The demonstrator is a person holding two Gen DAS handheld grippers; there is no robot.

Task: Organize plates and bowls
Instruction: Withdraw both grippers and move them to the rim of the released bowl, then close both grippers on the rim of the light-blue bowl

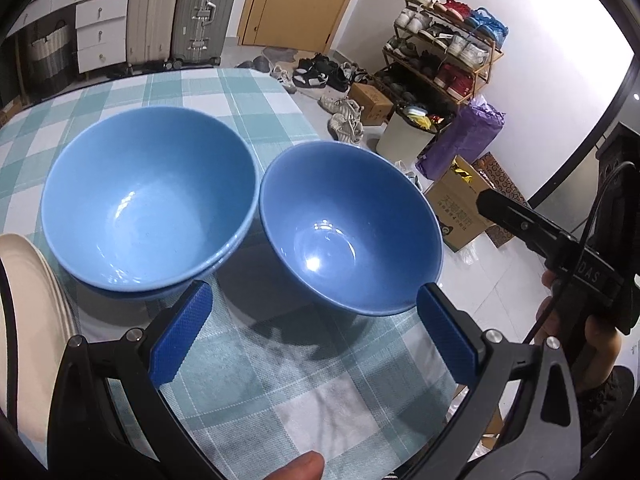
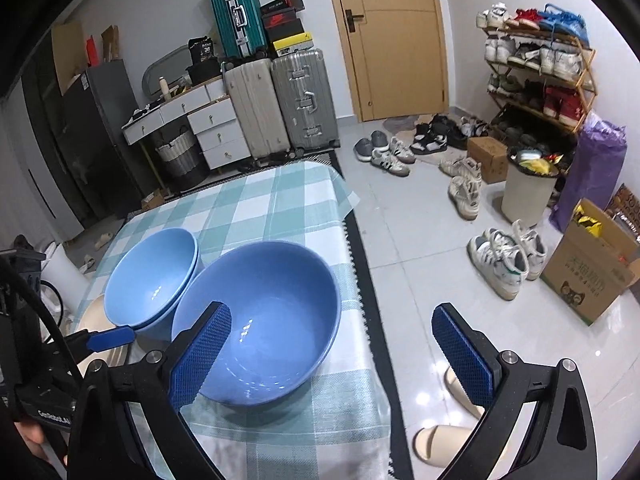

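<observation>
Single glossy blue ceramic bowl point(image 1: 352, 228): near right on checked teal-and-white tablecloth point(image 1: 248, 380). Stacked pair of blue bowls point(image 1: 148, 200): just left. Cream plates point(image 1: 28, 320): far left edge. Left gripper point(image 1: 316, 332): jaws wide, empty. Right gripper point(image 2: 332, 360): jaws wide, empty. Right view alone shows teal suitcase point(image 2: 238, 20); two-bowl stacking plainest there.

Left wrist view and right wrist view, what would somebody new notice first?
Two sets of blue bowls dominate the checkered tablecloth: a stacked pair and, just right of it, a single bowl near the table edge. Cream plates sit stacked at far left. Behind, suitcases flank a shoe rack.
</observation>
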